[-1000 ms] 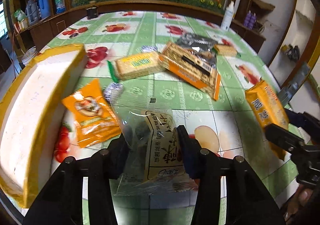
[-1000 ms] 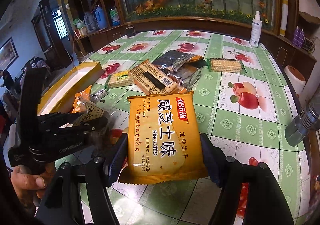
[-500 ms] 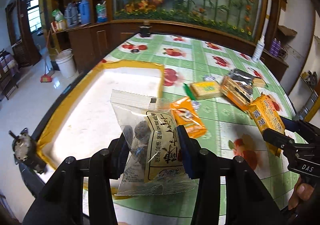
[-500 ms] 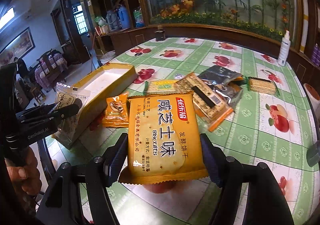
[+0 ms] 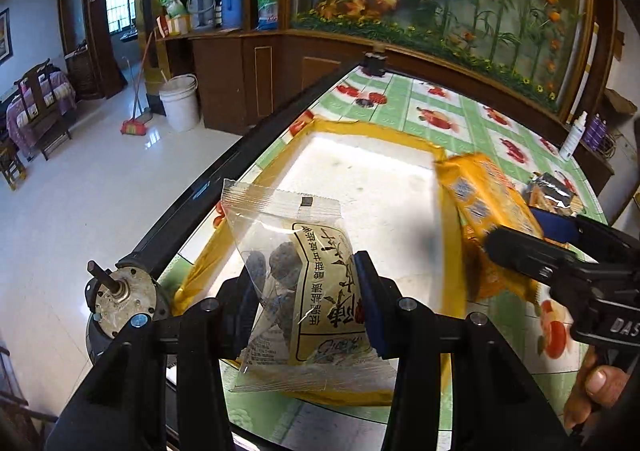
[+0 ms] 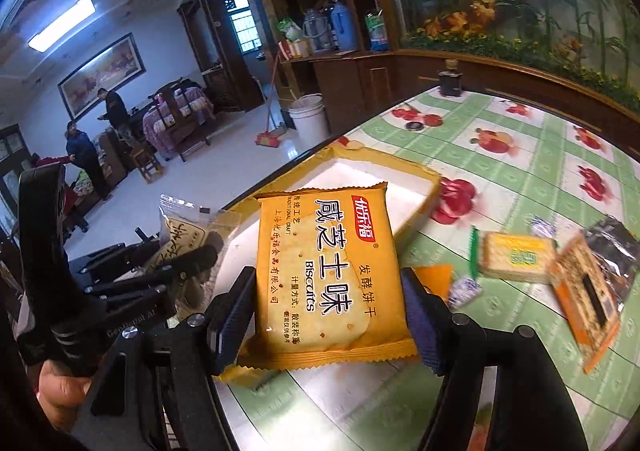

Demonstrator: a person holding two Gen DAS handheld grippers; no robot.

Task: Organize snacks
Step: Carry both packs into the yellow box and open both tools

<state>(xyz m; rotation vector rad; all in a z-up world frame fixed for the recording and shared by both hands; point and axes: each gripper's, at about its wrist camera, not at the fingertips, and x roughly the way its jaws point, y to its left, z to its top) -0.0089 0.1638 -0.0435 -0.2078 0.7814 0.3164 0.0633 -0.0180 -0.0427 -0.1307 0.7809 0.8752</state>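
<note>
Snacks held over yellow-rimmed tray (image 5: 448, 247), left tongs (image 5: 308, 315) clamping clear packet (image 5: 296, 251), right tongs (image 6: 328, 311) clamping biscuit packet (image 6: 328, 267)

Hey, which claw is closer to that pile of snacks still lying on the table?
Right. The right claw, holding the biscuit pack, sits beside the loose snacks. The left claw, with its clear bag, hangs over the tray, farther from them.

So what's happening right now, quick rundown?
Left claw shut on clear snack bag. Right claw shut on orange biscuit pack. Both over yellow tray, nothing blocking.
</note>
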